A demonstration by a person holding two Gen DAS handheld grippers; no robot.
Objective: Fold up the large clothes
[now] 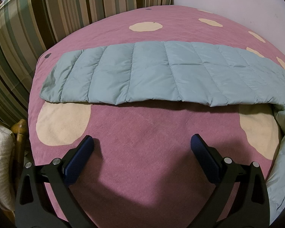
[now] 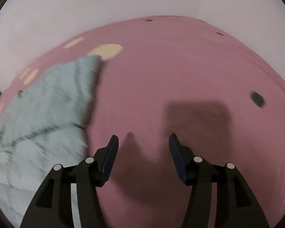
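Observation:
A pale blue quilted down garment (image 1: pixel 152 74) lies stretched sideways across the pink bedspread (image 1: pixel 142 152), folded into a long band. Its right end curls down along the right edge of the left wrist view. My left gripper (image 1: pixel 142 142) is open and empty, hovering over bare bedspread just short of the garment's near edge. In the right wrist view the same garment (image 2: pixel 45 114) lies bunched at the left, blurred. My right gripper (image 2: pixel 143 139) is open and empty over bare pink bedspread (image 2: pixel 180 72), to the right of the garment.
The bedspread has cream spots (image 1: pixel 64 123) and small dark dots (image 2: pixel 257 98). A striped pillow or cushion (image 1: pixel 47 19) stands at the back left. A white wall (image 1: pixel 228 0) is behind the bed. A wooden bedpost (image 1: pixel 19 131) and white cloth (image 1: pixel 0 161) are at the left.

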